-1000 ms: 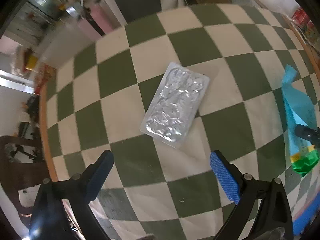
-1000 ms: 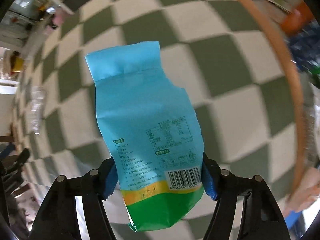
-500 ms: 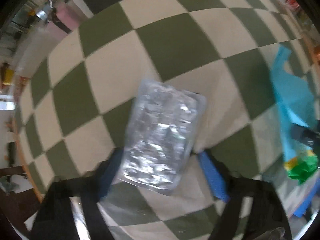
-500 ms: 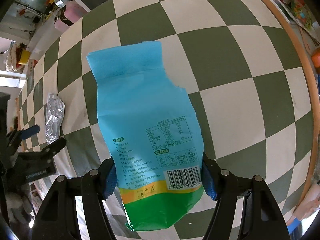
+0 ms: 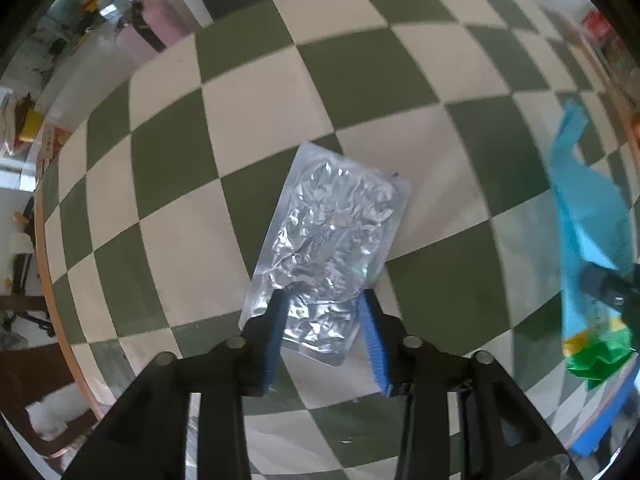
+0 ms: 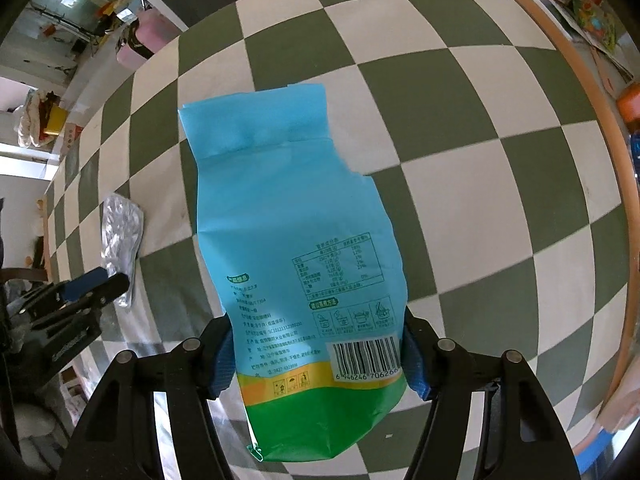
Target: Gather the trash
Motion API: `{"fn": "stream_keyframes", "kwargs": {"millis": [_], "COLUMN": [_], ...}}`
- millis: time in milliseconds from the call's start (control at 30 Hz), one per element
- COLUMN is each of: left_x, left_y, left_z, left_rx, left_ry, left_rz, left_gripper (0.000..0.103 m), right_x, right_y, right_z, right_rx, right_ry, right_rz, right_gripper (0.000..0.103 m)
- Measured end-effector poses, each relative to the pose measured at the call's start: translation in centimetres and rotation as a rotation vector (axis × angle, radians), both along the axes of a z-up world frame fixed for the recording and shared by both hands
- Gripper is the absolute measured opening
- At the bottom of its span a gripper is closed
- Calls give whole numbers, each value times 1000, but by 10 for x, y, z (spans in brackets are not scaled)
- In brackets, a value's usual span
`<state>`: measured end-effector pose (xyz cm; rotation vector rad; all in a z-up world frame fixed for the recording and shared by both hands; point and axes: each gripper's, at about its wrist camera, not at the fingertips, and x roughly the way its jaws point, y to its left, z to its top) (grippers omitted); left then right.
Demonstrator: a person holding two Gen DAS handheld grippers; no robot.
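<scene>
My left gripper points down at a crumpled silver foil pouch lying flat on the green-and-white checkered tablecloth. Its jaws are closing, with the pouch's near end between the blue pads. My right gripper is clamped across a blue-and-green snack bag, held off the table to the pouch's right.

The tabletop wears a check of dark green and cream squares, edged with an orange-brown rim. The crinkled pouch is shiny silver. The snack bag is sky blue, with a yellow band, a green bottom and a black-and-white barcode. The left tongs and right tongs are black with blue pads.
</scene>
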<state>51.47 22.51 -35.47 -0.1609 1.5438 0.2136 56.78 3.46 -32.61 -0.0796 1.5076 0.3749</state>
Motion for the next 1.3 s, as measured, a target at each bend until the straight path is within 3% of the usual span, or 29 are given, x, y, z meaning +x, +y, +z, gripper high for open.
{"fn": "stream_keyframes", "kwargs": {"millis": [133,167,267,333,533,800,967,1167,1267,1300], "left_x": [14,14,8,4,-17,-83,-139,-190,-221,-215], "left_y": [-1,0,2,16,6,-25,-48,-30,-30,-30], "left_z": [-8,-9,-11,-10,-8,14,27,40,54,57], "left_rx": [19,11,-54,-64,-128,-183,-245,-330,-325,-320], "left_ry": [23,22,1,-14,-28,-105,-132,-140,-163,-173], "left_rz": [-37,-34,-11,7,84,180,213,299,303,304], "left_gripper": [72,74,68,67,66,66,66,66,66,66], "right_x": [-5,-4,-5,-7,-14,-31,-62,-112,-141,-151], "right_y": [-4,-4,-9,-13,-8,-7,-10,-22,-27,-29], "right_z": [-2,-2,-2,-1,-4,9,12,13,16,18], "right_rx": [1,1,1,2,10,30,36,40,43,44], "right_ry": [-1,0,-5,-7,-7,-24,-23,-1,-3,-3], "right_rz": [-9,-11,-18,-23,-17,17,44,71,92,100], "right_gripper": [68,68,68,68,68,68,68,67,67,67]}}
